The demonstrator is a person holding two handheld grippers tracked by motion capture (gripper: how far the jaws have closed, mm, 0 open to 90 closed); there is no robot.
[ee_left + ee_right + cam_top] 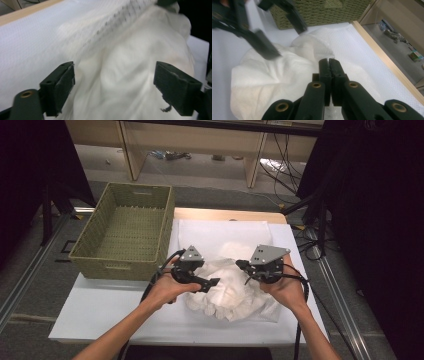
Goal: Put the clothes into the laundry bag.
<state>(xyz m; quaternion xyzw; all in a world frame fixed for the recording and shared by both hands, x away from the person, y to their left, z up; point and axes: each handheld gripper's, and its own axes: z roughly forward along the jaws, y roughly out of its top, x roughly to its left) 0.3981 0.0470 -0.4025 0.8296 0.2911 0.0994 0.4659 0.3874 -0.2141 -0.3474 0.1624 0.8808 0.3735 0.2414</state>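
On the white table [100, 312], right of the green woven basket [125, 232], a crumpled white cloth [232, 290] lies in a loose heap between the two hands. The step in hand looks like gathering or folding this cloth. The left gripper [212, 283] has its jaws spread wide with the cloth ahead of them, and its pads [65, 82] are not pressing on it. The right gripper [329, 63] has its jaws closed flat together at the cloth's right side; whether a fold is pinched between them I cannot tell.

Next, I judge, the left gripper must find an edge or corner on the near left of the heap and close on it, so the cloth can be spread or lifted toward the basket.

Both forearms come in from the near edge, with the hands raised just above the heap and the grippers pointing inward toward each other.
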